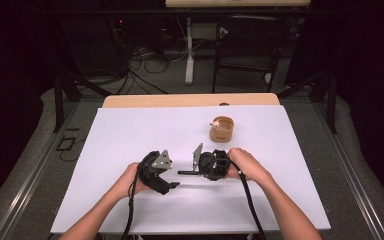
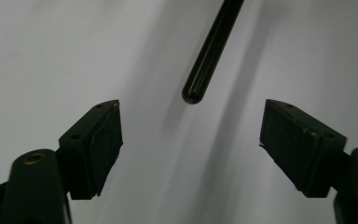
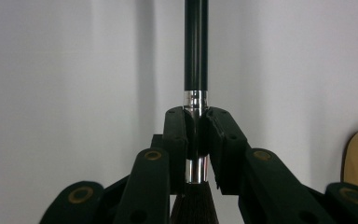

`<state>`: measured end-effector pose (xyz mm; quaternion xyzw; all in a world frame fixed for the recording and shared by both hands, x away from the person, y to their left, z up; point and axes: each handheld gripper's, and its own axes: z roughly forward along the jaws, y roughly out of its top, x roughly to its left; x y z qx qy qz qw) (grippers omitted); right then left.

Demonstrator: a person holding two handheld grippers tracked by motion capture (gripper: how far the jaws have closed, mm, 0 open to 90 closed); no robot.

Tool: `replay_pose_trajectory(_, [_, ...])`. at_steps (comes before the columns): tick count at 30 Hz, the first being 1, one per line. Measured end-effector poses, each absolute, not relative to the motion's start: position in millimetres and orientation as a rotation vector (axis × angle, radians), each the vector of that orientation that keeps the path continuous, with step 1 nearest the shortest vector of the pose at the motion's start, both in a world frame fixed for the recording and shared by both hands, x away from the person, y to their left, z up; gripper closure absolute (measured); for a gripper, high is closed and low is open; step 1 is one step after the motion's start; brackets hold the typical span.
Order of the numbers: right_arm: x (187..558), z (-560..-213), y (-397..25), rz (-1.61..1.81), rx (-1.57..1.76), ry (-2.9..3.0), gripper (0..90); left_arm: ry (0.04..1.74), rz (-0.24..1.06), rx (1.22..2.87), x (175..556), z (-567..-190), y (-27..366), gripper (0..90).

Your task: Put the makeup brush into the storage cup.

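Holding a black brush (image 3: 196,56) by its shiny metal ferrule, the right tongs (image 3: 196,122) are clamped tight around it in the right gripper view, with the dark bristles poking out at the bottom centre of that frame and the long handle running straight up to the top edge. In the high view the right tongs (image 1: 198,172) sit just right of centre on the white worktop (image 1: 130,135), brush handle pointing left toward the other hand. The left tongs (image 1: 174,185) are a bit left of centre and lower, spread wide with nothing in them. In the left gripper view the rounded handle tip (image 2: 193,95) hangs in the upper middle of the frame, above the gap between the two open jaws and not touching either. A small wooden cup (image 1: 222,129) stands further back, upper right of centre, well apart from both hands.
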<state>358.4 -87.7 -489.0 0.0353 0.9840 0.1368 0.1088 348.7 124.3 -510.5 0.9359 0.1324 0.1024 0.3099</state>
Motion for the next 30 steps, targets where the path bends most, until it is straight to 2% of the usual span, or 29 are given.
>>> replay_pose_trajectory(5, [358.5,-490.2,-86.7,0.407,0.092,2.897,77.9,0.298,0.259,2.499,352.3,-506.3,116.0,35.1])
replay_pose_trajectory(6, [358.1,-489.9,-86.7,0.408,0.091,2.897,77.9,0.29,0.253,2.499,353.0,-505.8,113.4,35.1])
replay_pose_trajectory(8, [357.1,-489.1,-86.6,0.409,0.085,2.895,77.9,0.263,0.251,2.511,354.9,-505.1,108.0,43.6])
replay_pose_trajectory(14, [355.6,-487.5,-86.5,0.404,0.079,2.891,77.9,0.234,0.221,2.524,358.4,-507.4,103.3,55.5])
replay_pose_trajectory(22, [353.9,-487.9,-83.7,0.394,0.063,2.887,77.9,0.21,0.19,2.517,360.2,-510.1,102.2,66.1])
replay_pose_trajectory(30, [353.7,-487.6,-83.5,0.384,0.055,2.886,77.9,0.196,0.169,2.515,361.2,-514.4,100.4,71.6])
